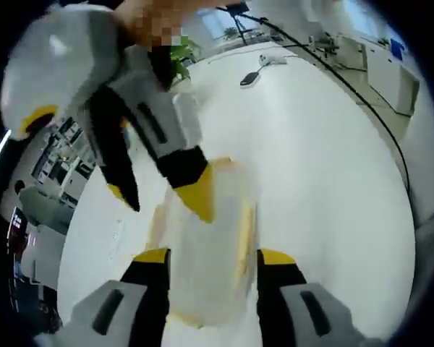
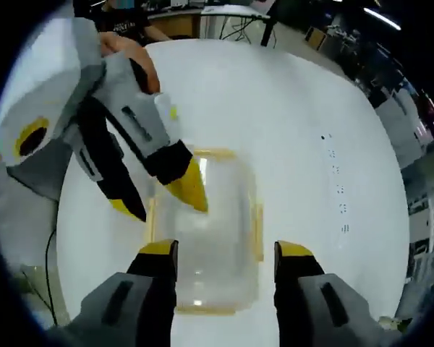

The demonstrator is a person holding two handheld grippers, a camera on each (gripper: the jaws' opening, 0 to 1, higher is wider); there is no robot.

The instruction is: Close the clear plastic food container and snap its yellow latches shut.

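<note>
We see the clear container [image 2: 206,231] lying lengthwise, near-to-far, on the bench [image 2: 311,130]; both hand-held grippers [image 1: 214,254] [image 2: 228,249] spread wide, apparently straddling it.

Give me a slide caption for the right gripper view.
Both open claws hover over the clear container on the white table.

Both views are bright and evenly lit from overhead. In the left gripper view the white table [image 1: 325,166] is washed out, the container [image 1: 202,246] is smeared by motion blur and the other gripper [image 1: 166,202] at 11 o'clock is soft. The right gripper view is sharper: the container [image 2: 206,231] shows crisp edges and a small glint near 6 o'clock, and ceiling strip lights glow at 1 o'clock. Fisheye bending curves the table edges toward the rim. Shadows are faint.
</note>
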